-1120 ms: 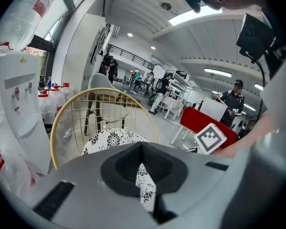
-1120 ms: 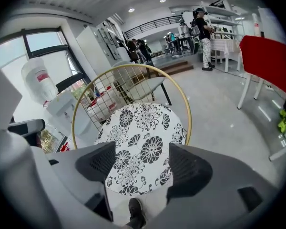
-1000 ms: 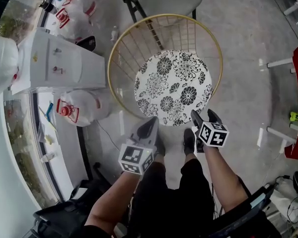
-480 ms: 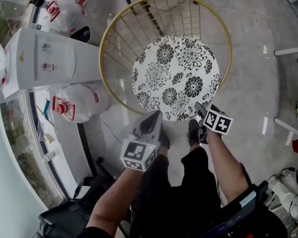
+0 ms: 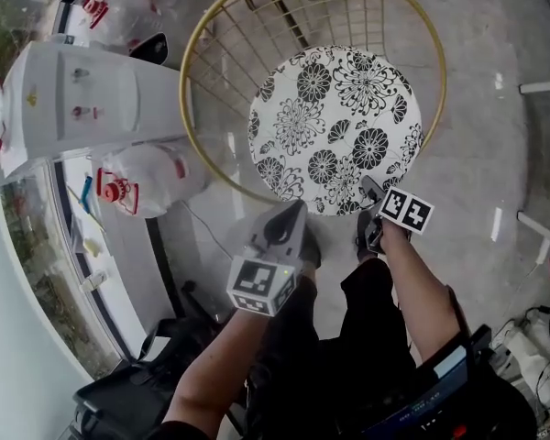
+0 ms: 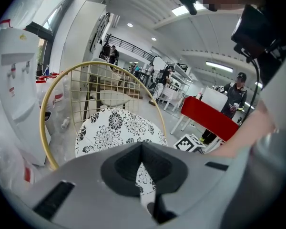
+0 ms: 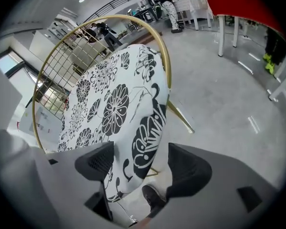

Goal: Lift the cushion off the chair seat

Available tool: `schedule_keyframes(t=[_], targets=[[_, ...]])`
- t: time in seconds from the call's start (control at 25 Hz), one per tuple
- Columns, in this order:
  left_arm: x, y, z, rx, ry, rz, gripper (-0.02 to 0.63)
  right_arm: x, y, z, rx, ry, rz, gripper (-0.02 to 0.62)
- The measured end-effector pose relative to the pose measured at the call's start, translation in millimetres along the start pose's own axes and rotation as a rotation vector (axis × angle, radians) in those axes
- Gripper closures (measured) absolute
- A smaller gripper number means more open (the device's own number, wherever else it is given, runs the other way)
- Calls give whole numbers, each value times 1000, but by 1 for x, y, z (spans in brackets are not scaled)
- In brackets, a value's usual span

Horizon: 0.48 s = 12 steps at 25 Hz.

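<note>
This is a big open-plan workspace, an office or lab hall. It has a polished grey floor (image 5: 495,154), strip lights (image 6: 218,67) under a high white ceiling and a mezzanine railing (image 6: 128,46). People (image 6: 237,98) stand among white shelving (image 6: 181,82), and a water dispenser (image 5: 82,99) has spare bottles (image 5: 142,180) beside it.

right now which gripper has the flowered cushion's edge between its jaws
The right gripper: its jaws, just opened wider, straddle the edge of the round black-and-white flowered cushion. The left gripper is shut.

I see the round white cushion (image 5: 335,126), black-flowered, lying flat on the gold wire chair (image 5: 182,90) seat.
</note>
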<state>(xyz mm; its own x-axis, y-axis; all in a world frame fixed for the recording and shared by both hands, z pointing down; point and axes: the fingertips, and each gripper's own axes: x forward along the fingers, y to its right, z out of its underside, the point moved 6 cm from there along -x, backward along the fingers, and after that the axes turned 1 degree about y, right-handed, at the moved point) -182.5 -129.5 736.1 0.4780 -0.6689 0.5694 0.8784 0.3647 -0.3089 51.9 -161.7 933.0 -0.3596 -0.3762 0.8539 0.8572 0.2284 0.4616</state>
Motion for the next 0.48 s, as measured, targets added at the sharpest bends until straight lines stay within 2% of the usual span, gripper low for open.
schedule_keyframes(t=[0.04,0.16,0.32,0.36,0.48], targets=[[-1,0,1,1,-1,-2,600,2,1,1,7,-8,-8,258],[-5,0,2,0,-3,-3,600,0,-2,0,21,-5,-24,419],[-17,6,-5,2,-3,4,600,-14,1,-1,67,-9,-3,504],[-21,10,-8,4,0,8,600,-21,1,-2,67,-6,6,548],[-31,19,-21,8,17,14,600,-39,-2,-7,37,-2,21,563]])
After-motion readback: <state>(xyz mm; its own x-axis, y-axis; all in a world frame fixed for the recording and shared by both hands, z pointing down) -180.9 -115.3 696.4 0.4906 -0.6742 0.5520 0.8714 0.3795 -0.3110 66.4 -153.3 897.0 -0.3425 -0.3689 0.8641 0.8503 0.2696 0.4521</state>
